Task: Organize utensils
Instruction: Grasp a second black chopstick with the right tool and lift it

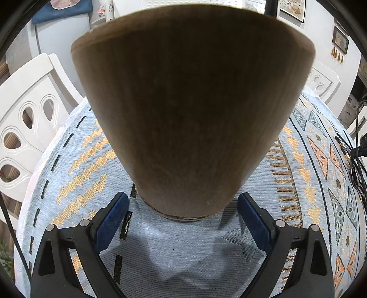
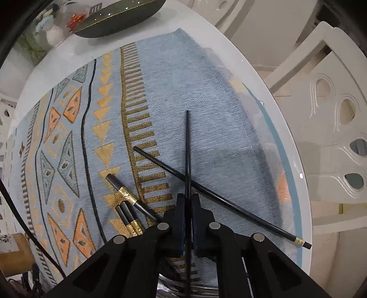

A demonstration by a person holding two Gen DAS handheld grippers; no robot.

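A tall brown wooden holder (image 1: 190, 110) stands on the patterned blue cloth (image 1: 75, 160) and fills the left wrist view. My left gripper (image 1: 183, 197) is open, its blue pads (image 1: 112, 217) flanking the holder's base with a thin gap on each side. In the right wrist view my right gripper (image 2: 188, 197) points down at the cloth and is shut on a black chopstick (image 2: 188, 142) that runs straight ahead. That stick crosses over a second black chopstick (image 2: 231, 202) with a gold band, which lies diagonally. Several more gold-banded chopsticks (image 2: 127, 194) lie to the left of the fingers.
The white round table's edge (image 2: 282, 128) curves close on the right, with a white chair (image 2: 339, 137) beyond it. A dark green dish (image 2: 119, 16) sits at the far side. Black cables (image 1: 356, 165) lie at the cloth's right. A tan wooden object (image 2: 13, 256) sits at lower left.
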